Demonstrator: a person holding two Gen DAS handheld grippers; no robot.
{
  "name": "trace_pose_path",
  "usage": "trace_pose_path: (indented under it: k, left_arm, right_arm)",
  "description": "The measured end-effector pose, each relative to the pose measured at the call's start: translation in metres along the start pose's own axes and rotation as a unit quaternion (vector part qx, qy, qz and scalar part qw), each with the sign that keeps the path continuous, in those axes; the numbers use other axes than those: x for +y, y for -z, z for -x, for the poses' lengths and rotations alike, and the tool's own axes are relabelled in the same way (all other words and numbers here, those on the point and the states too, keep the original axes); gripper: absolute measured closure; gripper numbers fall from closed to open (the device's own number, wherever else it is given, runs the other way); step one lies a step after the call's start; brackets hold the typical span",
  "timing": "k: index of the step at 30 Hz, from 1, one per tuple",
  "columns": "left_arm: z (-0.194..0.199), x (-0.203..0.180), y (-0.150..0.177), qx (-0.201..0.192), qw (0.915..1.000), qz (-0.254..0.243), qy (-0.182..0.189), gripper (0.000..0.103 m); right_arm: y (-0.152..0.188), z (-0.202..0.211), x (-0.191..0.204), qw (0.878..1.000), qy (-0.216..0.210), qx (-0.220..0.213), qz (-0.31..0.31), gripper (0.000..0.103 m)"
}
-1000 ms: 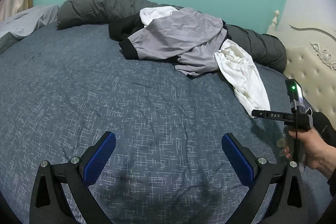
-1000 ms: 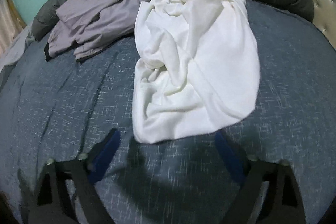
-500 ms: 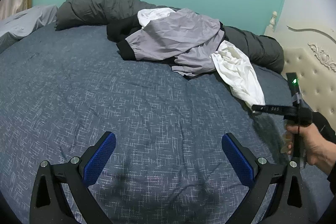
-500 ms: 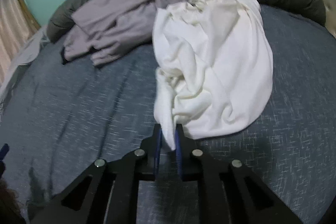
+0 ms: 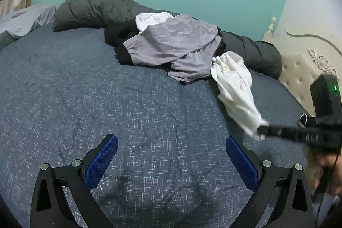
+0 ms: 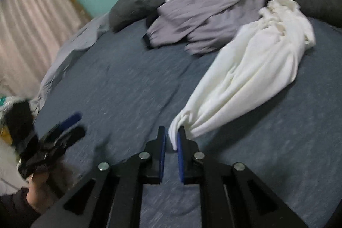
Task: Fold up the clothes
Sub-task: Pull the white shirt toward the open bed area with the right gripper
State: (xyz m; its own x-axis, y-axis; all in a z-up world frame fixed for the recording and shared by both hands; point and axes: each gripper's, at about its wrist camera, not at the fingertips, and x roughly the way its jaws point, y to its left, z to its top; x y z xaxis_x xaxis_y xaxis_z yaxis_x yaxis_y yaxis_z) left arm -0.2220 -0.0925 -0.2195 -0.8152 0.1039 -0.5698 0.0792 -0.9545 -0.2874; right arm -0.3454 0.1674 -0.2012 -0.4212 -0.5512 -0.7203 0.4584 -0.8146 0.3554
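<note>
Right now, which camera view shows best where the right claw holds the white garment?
The right wrist view. There the right claw is shut on a bunched corner of the white garment, seen close between the blue pads. The left wrist view shows the same grip only from the side, small and blurred.

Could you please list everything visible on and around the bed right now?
white garment: one, white, stretched across the bed, corner pinched by the right gripper
grey garment: one, grey with black cuffs, on the pile at the far side
duvet: one, dark grey, rolled along the wall
bedsheet: one, blue
headboard: one, cream
curtain: one, pale
left gripper: open, empty
right gripper: shut on cloth
</note>
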Motion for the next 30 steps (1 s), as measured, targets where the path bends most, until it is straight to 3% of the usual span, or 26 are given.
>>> trace_pose_path:
  k: [6, 7, 8, 10, 15, 22, 25, 27, 28, 30]
  left_arm:
    - [0.000, 0.012, 0.000, 0.002, 0.9998, 0.019, -0.005, 0.000]
    - [-0.001, 0.013, 0.000, 0.003, 0.9998, 0.021, -0.005, 0.000]
    - [-0.002, 0.014, 0.000, 0.004, 0.9997, 0.023, -0.006, 0.000]
    - [-0.005, 0.015, 0.000, 0.007, 0.9996, 0.026, -0.007, 0.000]
    - [-0.008, 0.015, 0.002, 0.010, 0.9997, 0.018, -0.015, 0.000]
    - [-0.016, 0.016, 0.006, 0.014, 0.9996, 0.016, -0.018, 0.000]
    - [-0.020, 0.017, 0.008, 0.021, 0.9995, 0.016, -0.020, 0.000]
    - [-0.021, 0.018, 0.009, 0.023, 0.9994, 0.016, -0.023, 0.000]
    - [-0.022, 0.019, 0.009, 0.023, 0.9993, 0.016, -0.025, 0.000]
    - [-0.024, 0.019, 0.010, 0.026, 0.9992, 0.018, -0.024, 0.000]
  right_arm:
    - [-0.002, 0.016, -0.018, 0.999, 0.030, -0.031, -0.019, 0.085]
    - [-0.003, 0.018, -0.021, 0.998, 0.035, -0.036, -0.022, 0.074]
    - [-0.003, 0.021, -0.023, 0.998, 0.040, -0.042, -0.025, 0.056]
    - [-0.006, 0.023, -0.032, 0.997, 0.058, -0.048, -0.031, 0.045]
    - [-0.026, -0.012, -0.075, 0.987, 0.145, -0.028, -0.059, 0.041]
    - [-0.048, -0.050, -0.129, 0.974, 0.197, -0.035, -0.106, 0.037]
    - [-0.053, -0.061, -0.146, 0.972, 0.200, -0.032, -0.122, 0.038]
    - [-0.053, -0.067, -0.152, 0.975, 0.179, -0.025, -0.128, 0.058]
    - [-0.053, -0.069, -0.152, 0.977, 0.171, -0.024, -0.125, 0.078]
    - [-0.051, -0.065, -0.146, 0.981, 0.157, -0.037, -0.111, 0.092]
